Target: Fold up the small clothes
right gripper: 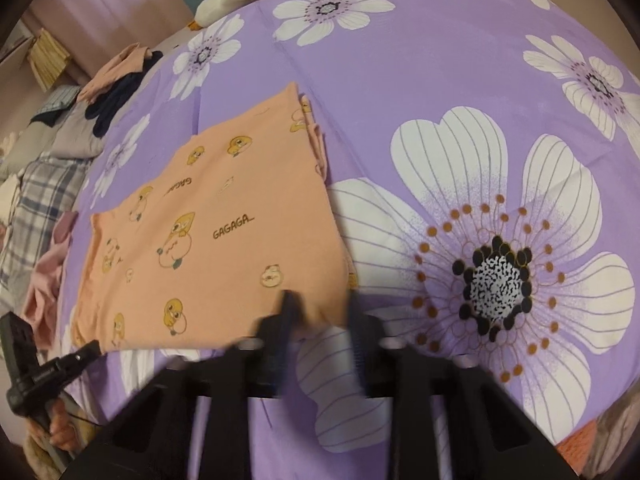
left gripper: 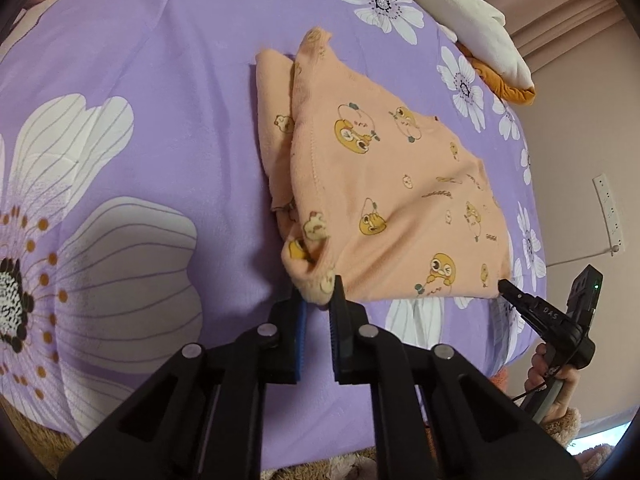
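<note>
1. Purple flowered bedspread (left gripper: 160, 80) carries the folded peach garment (left gripper: 392, 200).
2. Left gripper (left gripper: 318, 300), jaws narrowly apart, straddles the garment's near-left corner.
3. Right gripper (right gripper: 320, 312), blurred, jaws apart at its near-right corner.

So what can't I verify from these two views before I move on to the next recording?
- Right tool: motion-blurred in the right wrist view, so its hold on the peach garment is unclear.
- Garment layers: the lower folds are covered by the top layer in the left wrist view.
- Clothes pile: cut off by the left edge of the right wrist view, items indistinct.
- Left tool: whether it is pinching the garment corner is unclear.
</note>
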